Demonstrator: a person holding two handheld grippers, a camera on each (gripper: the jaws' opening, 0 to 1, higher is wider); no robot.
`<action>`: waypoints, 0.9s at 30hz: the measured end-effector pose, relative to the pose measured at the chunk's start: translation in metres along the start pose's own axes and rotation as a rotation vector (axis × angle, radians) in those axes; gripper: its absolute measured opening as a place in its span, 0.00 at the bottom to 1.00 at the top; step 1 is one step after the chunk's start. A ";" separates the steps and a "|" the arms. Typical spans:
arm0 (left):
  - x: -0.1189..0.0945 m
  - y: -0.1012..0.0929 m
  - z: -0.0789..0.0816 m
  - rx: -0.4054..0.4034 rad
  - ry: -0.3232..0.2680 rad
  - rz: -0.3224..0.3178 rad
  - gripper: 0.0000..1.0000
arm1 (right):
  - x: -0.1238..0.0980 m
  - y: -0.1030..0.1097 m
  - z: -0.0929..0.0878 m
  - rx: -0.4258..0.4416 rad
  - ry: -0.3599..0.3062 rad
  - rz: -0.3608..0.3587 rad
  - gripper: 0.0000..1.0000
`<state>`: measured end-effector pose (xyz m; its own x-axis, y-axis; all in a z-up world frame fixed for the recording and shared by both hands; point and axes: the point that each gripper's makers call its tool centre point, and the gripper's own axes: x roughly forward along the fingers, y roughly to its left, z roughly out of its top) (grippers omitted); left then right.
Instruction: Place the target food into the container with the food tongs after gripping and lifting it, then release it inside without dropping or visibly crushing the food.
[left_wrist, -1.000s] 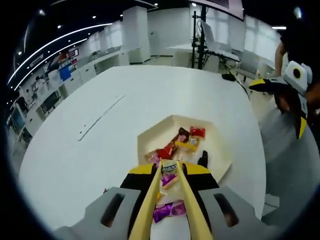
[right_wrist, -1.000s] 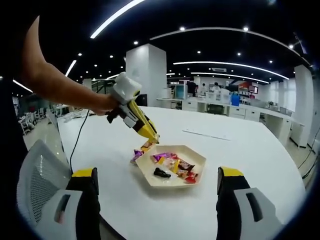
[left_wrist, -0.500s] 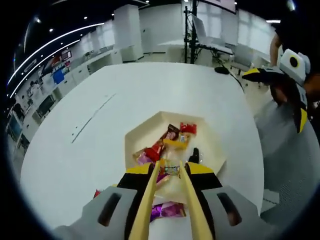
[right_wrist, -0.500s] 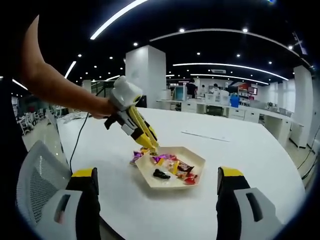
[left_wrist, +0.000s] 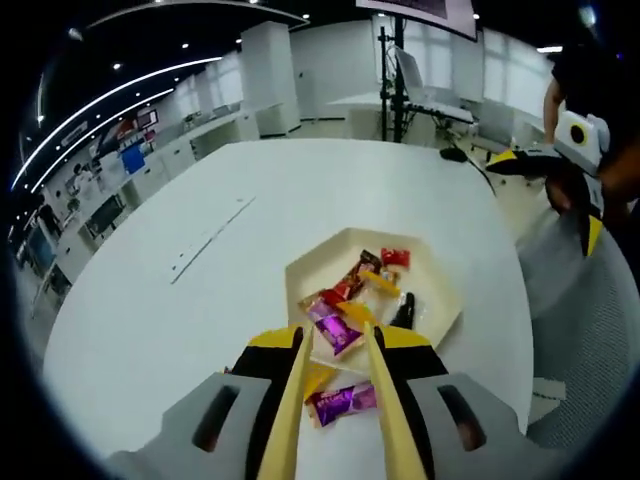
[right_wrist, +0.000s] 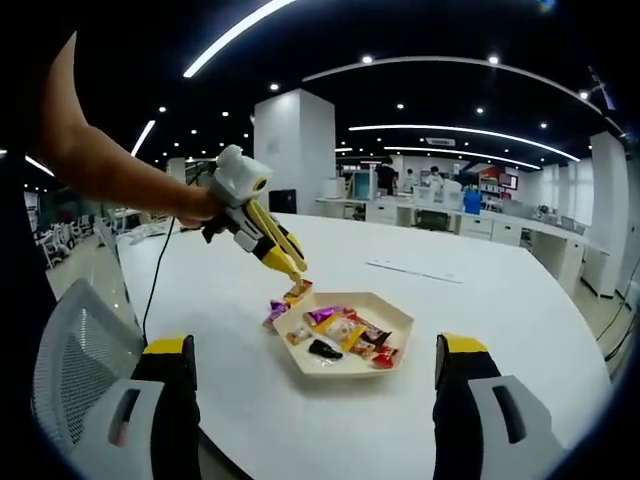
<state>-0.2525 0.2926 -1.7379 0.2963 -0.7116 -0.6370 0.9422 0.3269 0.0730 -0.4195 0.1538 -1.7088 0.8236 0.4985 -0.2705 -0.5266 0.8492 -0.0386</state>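
Observation:
Yellow food tongs (left_wrist: 292, 400) rise between the jaws of my left gripper (left_wrist: 335, 345), which is shut on their arms. The tong tips stand apart with nothing between them, above the near rim of a cream hexagonal tray (left_wrist: 440, 300). Several wrapped candies lie in the tray, among them a purple one (left_wrist: 333, 330). In the right gripper view the left gripper (right_wrist: 262, 238) hangs above and left of the tray (right_wrist: 392, 312), tongs (right_wrist: 283, 262) pointing down at it. My right gripper (right_wrist: 314, 345) is wide open and holds nothing, short of the tray.
A purple candy (left_wrist: 340, 402) and a yellow one (left_wrist: 318, 378) lie on the white table (left_wrist: 200, 300) just outside the tray. The right gripper (left_wrist: 560, 170) and a person's hand are at the table's right edge. A grey mesh chair (right_wrist: 70, 360) stands at my near left.
The pale wrapped candy held between the tong tips is no longer there; it now lies in the tray. The left gripper has lifted and drawn back from the tray.

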 end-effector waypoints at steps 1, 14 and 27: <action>-0.004 0.004 -0.001 0.011 -0.003 0.015 0.25 | 0.000 0.000 0.000 -0.001 0.001 0.003 0.98; -0.024 0.041 -0.032 -0.062 0.039 0.144 0.26 | 0.001 0.003 -0.002 -0.004 0.011 0.015 0.98; -0.004 0.071 -0.052 -0.141 0.056 0.268 0.26 | 0.001 0.002 -0.002 0.002 0.012 0.009 0.98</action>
<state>-0.1950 0.3511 -1.7701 0.5188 -0.5542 -0.6510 0.7993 0.5845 0.1393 -0.4200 0.1554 -1.7114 0.8163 0.5038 -0.2824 -0.5335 0.8451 -0.0346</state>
